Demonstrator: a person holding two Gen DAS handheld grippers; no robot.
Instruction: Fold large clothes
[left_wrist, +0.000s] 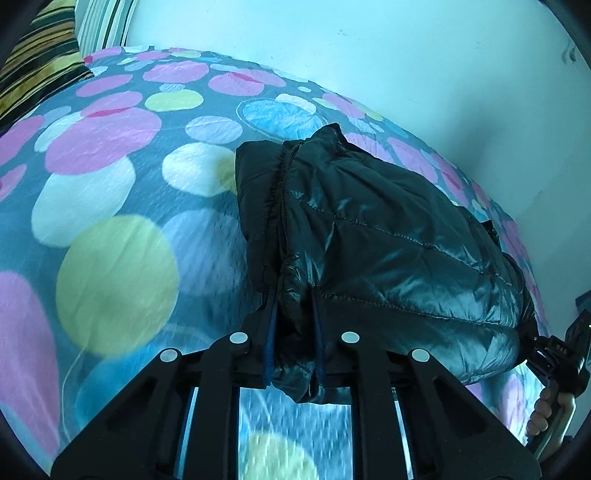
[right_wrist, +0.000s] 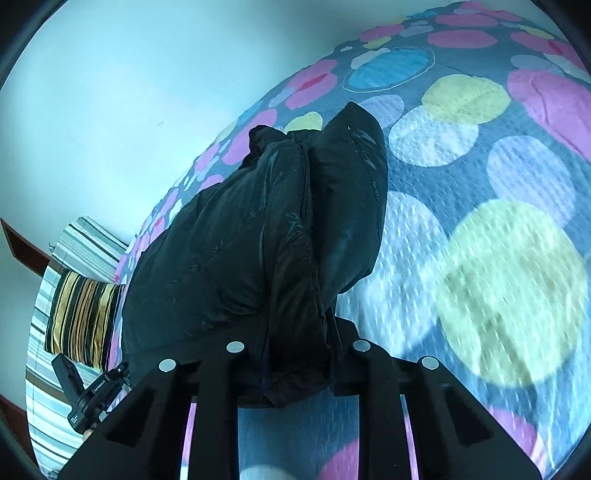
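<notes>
A dark puffer jacket (left_wrist: 388, 236) lies bunched on a spotted bedspread (left_wrist: 110, 206). The left gripper (left_wrist: 293, 332) and right gripper (right_wrist: 295, 339) each pinch its near edge. Slick, bulky fabric may slip out if lifted.

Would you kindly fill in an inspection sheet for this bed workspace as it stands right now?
Surface: bedspread with coloured circles, covering the bed.
Job's things: black puffer jacket, bunched, one end in each gripper.
Clutter: striped cushion at the bed's far end.
Grippers: left gripper shut on the jacket's edge; right gripper shut on the jacket too.
Cables: nothing seen.
Surroundings: pale wall alongside the bed.
</notes>
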